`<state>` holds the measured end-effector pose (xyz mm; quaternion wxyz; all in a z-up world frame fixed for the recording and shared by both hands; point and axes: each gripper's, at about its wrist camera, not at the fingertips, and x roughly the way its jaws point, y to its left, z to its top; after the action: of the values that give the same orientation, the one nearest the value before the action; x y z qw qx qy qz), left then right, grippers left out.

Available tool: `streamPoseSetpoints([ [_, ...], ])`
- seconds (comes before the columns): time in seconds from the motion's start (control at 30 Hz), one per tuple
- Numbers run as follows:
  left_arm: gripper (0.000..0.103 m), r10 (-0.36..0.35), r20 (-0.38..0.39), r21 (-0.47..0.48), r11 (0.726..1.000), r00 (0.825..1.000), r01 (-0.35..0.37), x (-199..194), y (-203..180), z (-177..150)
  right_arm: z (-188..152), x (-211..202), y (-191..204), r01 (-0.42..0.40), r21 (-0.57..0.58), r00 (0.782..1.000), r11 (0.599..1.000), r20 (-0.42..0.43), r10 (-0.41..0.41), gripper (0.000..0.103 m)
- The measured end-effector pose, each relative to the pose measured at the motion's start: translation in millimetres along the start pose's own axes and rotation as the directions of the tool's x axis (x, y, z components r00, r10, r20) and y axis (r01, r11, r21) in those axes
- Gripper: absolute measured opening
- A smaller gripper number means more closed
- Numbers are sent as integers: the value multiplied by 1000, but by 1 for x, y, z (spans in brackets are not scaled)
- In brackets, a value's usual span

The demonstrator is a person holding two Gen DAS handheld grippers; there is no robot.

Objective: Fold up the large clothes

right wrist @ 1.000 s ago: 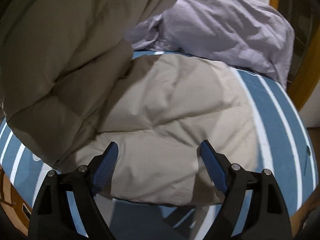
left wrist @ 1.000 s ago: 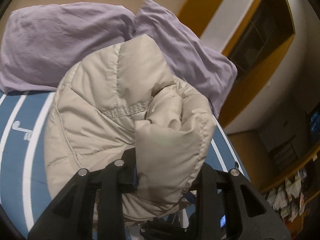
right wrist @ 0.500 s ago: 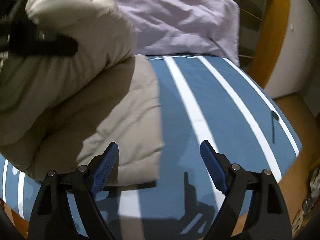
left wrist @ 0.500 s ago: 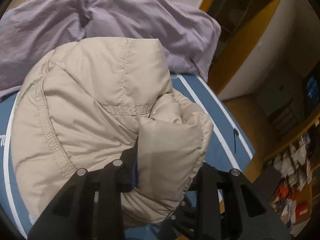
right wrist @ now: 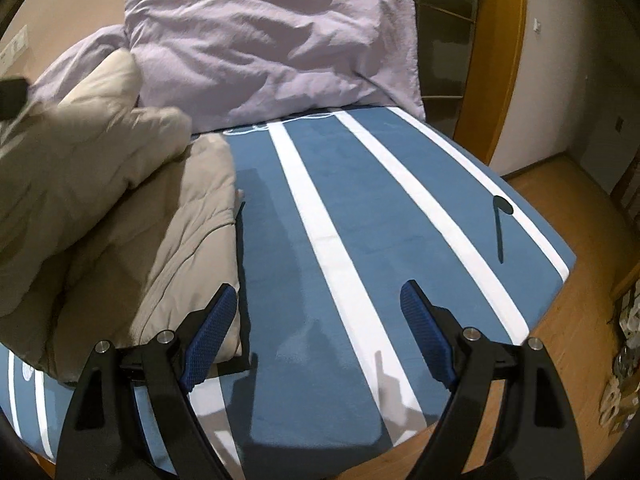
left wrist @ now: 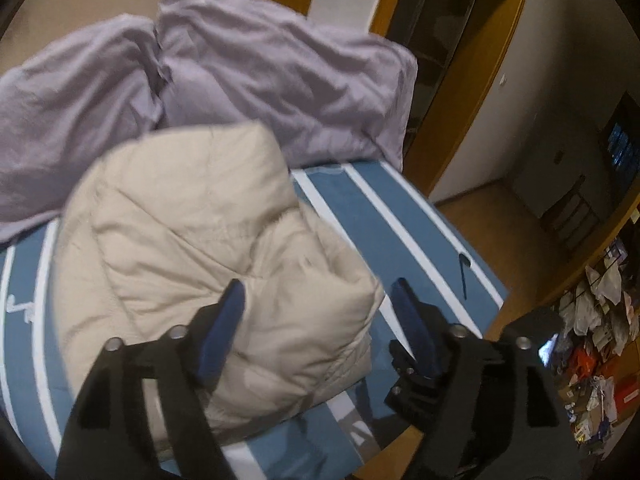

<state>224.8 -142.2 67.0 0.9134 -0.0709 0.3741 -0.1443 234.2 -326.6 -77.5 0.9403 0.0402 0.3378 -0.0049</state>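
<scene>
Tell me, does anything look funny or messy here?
Yes. The puffy beige quilted jacket sits in a lumpy, uneven heap on the blue-and-white striped bed, not flat. Both grippers are open.

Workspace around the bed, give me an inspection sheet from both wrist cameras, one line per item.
Surface: bed with a blue sheet and white stripes.
Job's things: beige puffer jacket, bunched and partly folded on the bed's left part.
Clutter: two lilac pillows at the head.
Grippers: left gripper open, jacket fold between its fingers; right gripper open over bare sheet.
Cables: nothing seen.
Surroundings: wooden floor, orange door frame, messy heap on the right.
</scene>
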Motion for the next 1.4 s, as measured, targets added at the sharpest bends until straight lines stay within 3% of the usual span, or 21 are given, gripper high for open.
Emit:
streamPoseSetpoints([
  [0.2, 84, 93, 83, -56, 995, 992, -88, -40, 44, 11, 4, -7, 1, -2, 22, 1000, 1000, 9, 1, 85],
  [0.33, 84, 204, 56, -129, 972, 977, -195, -36, 91, 11, 3, -11, 6, -6, 19, 1000, 1000, 11, 6, 85],
  [0.5, 84, 293, 0, -188, 939, 956, -288, -23, 137, 6, -3, -9, 7, -4, 18, 1000, 1000, -5, 4, 85],
  [0.63, 84, 337, -36, -215, 917, 941, -336, -10, 163, 3, -2, -5, 3, 6, 23, 1000, 1000, -16, -6, 85],
  [0.73, 85, 317, -52, -271, 908, 947, -319, -2, 179, 0, -1, -3, -1, 13, 30, 1000, 999, -19, -12, 85],
  [0.97, 84, 229, -73, -325, 915, 971, -240, 24, 175, -11, -1, 2, -11, 33, 49, 999, 998, -29, -32, 85],
  [1.23, 84, 260, -68, -216, 939, 963, -269, 47, 135, -12, 13, -5, -26, 36, 102, 999, 994, -10, -35, 85],
  [1.4, 84, 286, -44, -145, 946, 957, -289, 58, 112, -17, 37, -19, -28, -23, 134, 999, 991, 38, 18, 84],
])
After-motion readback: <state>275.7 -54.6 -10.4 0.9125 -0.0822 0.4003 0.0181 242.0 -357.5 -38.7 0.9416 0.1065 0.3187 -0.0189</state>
